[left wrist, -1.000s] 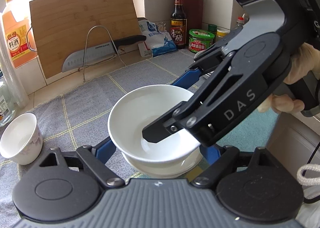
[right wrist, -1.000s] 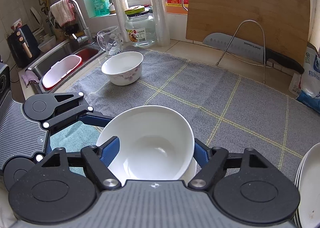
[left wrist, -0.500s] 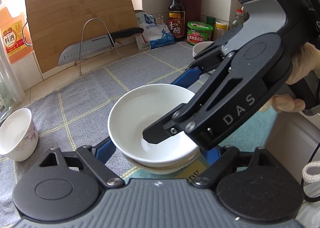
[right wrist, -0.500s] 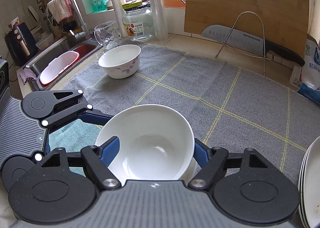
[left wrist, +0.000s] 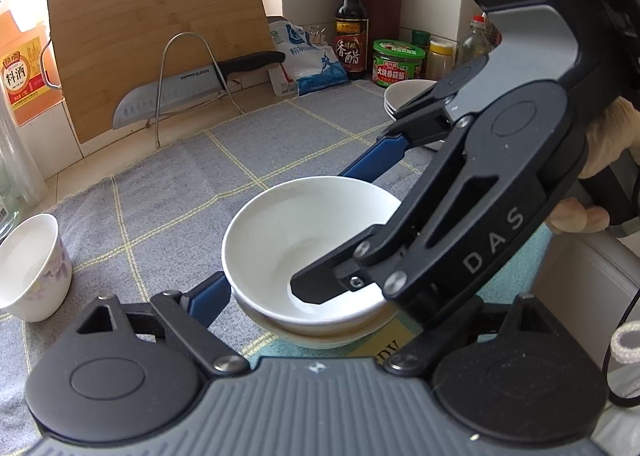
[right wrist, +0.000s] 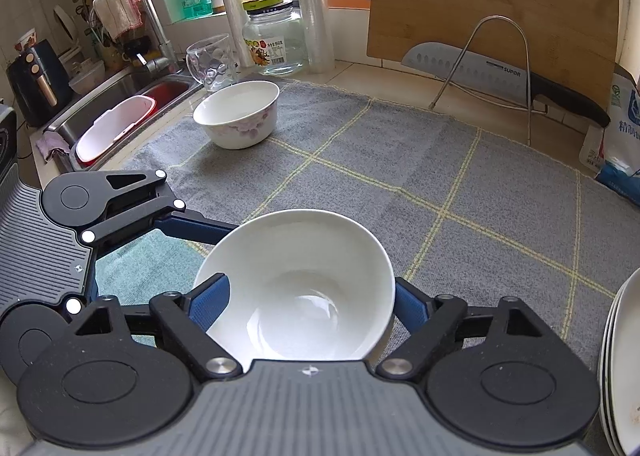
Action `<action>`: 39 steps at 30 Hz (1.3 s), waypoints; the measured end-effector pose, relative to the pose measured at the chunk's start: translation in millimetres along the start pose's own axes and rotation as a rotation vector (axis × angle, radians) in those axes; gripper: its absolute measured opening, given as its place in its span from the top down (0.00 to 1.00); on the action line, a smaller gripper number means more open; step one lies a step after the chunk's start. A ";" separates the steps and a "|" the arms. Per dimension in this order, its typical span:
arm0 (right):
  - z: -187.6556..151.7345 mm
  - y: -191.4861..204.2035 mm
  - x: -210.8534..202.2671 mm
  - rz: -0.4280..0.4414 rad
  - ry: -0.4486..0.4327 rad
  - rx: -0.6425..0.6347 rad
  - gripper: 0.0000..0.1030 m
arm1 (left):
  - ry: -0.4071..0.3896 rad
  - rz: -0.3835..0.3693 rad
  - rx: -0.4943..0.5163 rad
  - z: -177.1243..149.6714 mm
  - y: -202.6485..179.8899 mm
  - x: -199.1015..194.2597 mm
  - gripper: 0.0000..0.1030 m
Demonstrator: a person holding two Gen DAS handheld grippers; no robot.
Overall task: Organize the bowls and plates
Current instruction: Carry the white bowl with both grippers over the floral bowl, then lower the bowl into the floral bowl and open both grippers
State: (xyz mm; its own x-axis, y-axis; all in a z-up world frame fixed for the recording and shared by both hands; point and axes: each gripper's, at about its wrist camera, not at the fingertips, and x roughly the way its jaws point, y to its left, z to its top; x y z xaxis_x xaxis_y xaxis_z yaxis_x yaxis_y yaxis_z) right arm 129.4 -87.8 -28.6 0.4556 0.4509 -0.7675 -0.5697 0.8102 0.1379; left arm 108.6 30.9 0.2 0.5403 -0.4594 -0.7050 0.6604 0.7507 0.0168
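A plain white bowl (left wrist: 304, 228) sits nested in a second white bowl (left wrist: 320, 336) near the front edge of the grey cloth (left wrist: 192, 192). My right gripper (right wrist: 308, 296) is shut on the upper bowl (right wrist: 300, 288), its blue pads on both sides of the rim. My left gripper (left wrist: 304, 292) straddles the stacked bowls with its fingers on either side; whether it clamps them I cannot tell. A flowered bowl (right wrist: 238, 114) stands apart at the cloth's far left, also in the left wrist view (left wrist: 30, 268). Stacked white plates (right wrist: 622, 368) lie at the right.
A cutting board (right wrist: 492, 0) leans on the back wall with a knife (right wrist: 500, 76) on a wire rack. A sink (right wrist: 120, 108) is at the left. Bottles and jars (left wrist: 396, 64) stand at the back right, with several plates (left wrist: 408, 96) before them.
The upper bowl has come down into the lower bowl. Both grippers have moved a little with it, and the view has shifted right along the counter.
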 end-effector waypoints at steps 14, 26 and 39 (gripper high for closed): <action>-15.5 -2.2 -6.3 -0.052 -0.004 0.008 0.00 | 0.007 -0.001 0.035 -11.5 0.7 -16.5 0.08; -24.0 -6.0 -12.9 -0.114 -0.040 0.078 0.00 | 0.005 0.030 0.014 -20.9 19.8 -30.9 0.08; 46.9 31.5 -2.4 -0.116 -0.097 -0.006 0.00 | -0.021 0.221 -0.110 -47.6 102.7 -43.2 0.08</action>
State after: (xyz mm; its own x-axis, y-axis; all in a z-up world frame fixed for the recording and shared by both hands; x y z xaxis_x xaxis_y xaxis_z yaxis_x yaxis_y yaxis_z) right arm 142.4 -45.8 6.9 0.5827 0.3884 -0.7139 -0.5134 0.8569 0.0472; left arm 128.2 150.5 -1.3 0.6767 -0.2871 -0.6780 0.4650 0.8806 0.0912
